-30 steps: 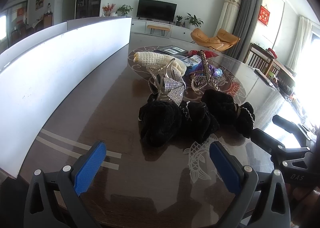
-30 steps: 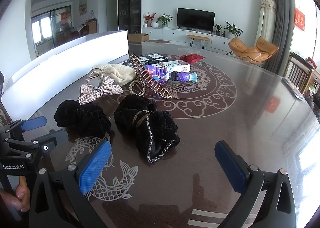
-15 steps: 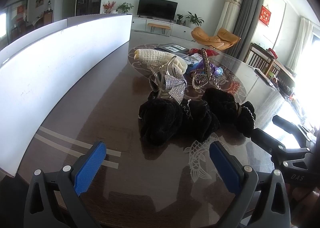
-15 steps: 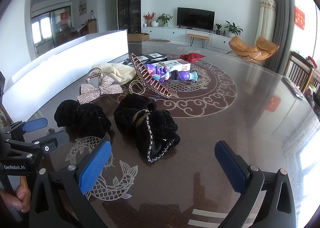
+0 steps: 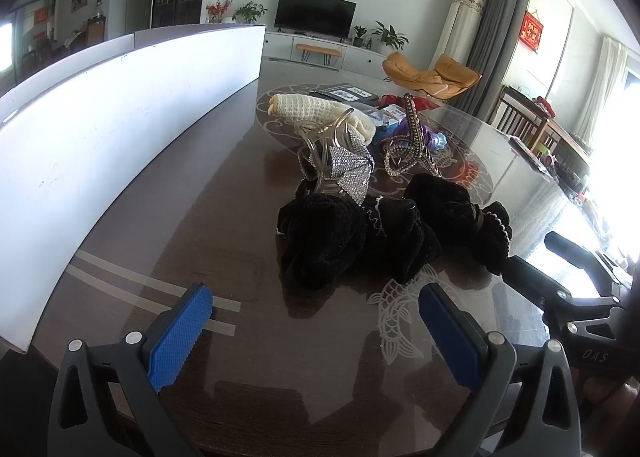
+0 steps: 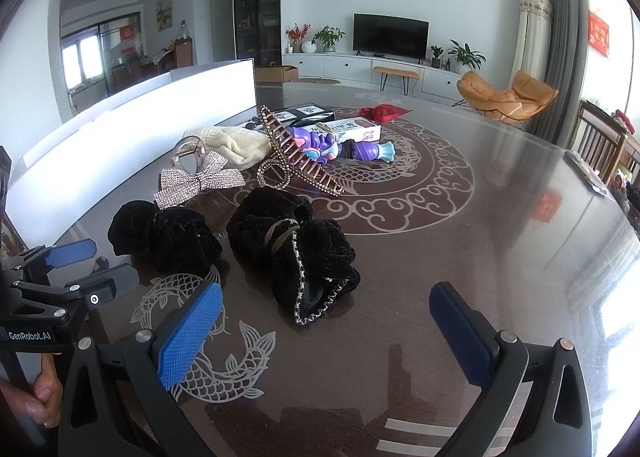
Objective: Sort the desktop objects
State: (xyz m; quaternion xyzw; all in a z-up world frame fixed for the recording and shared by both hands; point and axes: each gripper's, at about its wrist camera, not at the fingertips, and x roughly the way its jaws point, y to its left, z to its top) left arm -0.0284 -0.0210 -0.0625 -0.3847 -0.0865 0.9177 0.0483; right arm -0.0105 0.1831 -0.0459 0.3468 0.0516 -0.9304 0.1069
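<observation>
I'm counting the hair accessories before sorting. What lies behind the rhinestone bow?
Right behind the rhinestone bow stands the clear hair clip it seems fixed to, then a cream knitted pouch. Anything under the pouch is covered.

The right gripper [image 6: 326, 331], blue-padded jaws spread wide and empty, hovers above the glossy dark patterned table [image 6: 460, 257]. Just ahead lies a black velvet scrunchie with beaded trim [image 6: 296, 253]; another plain black velvet scrunchie [image 6: 164, 231] sits left.
</observation>
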